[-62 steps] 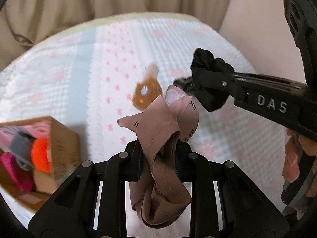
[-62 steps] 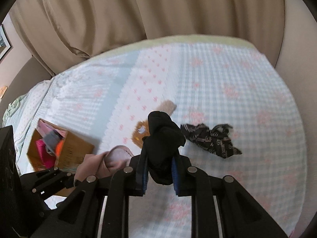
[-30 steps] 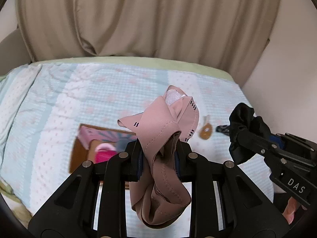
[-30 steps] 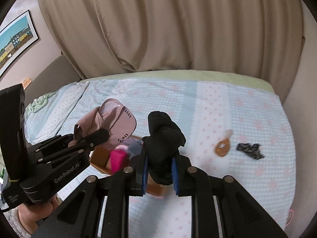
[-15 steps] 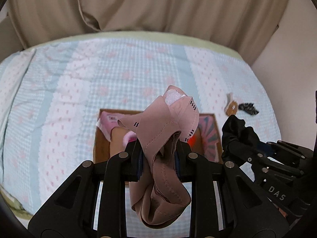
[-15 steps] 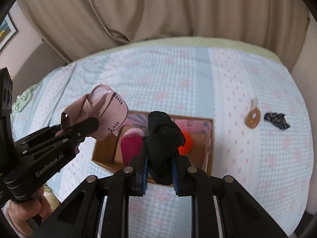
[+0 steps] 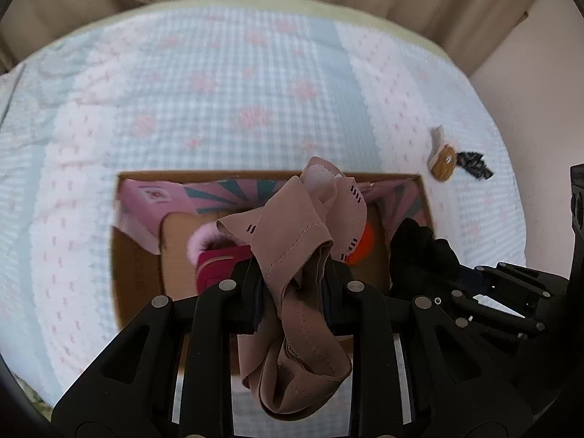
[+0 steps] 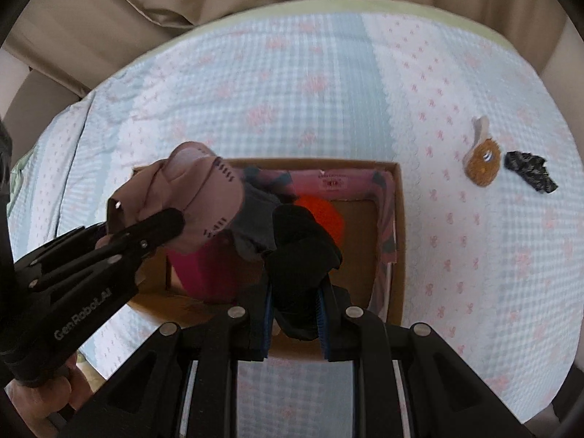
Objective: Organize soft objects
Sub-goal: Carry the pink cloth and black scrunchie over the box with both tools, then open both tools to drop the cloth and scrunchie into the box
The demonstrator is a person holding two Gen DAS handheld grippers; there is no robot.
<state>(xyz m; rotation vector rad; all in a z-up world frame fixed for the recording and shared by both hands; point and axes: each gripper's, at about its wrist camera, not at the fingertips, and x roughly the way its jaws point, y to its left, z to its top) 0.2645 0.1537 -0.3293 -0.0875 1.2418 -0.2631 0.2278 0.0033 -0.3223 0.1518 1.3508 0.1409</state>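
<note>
Cardboard box (image 8: 398, 241) sits directly below both grippers: left gripper (image 7: 292, 284) clamps the beige garment (image 7: 303, 233), right gripper (image 8: 294, 310) clamps the black cloth (image 8: 303, 252).

I see a matt stitched cloth, dusty pink (image 7: 292, 233), and a soft black cloth (image 8: 303, 255). The box (image 8: 398, 241) is plain brown cardboard. The bed cover (image 7: 219, 73) looks woven and bumpy. My grippers are matt black plastic.

The bed (image 8: 328, 84), under a pale checked quilt, carries a cardboard box (image 8: 398, 241), a brown plush toy (image 8: 481, 168) and a black patterned cloth (image 8: 529, 171).
</note>
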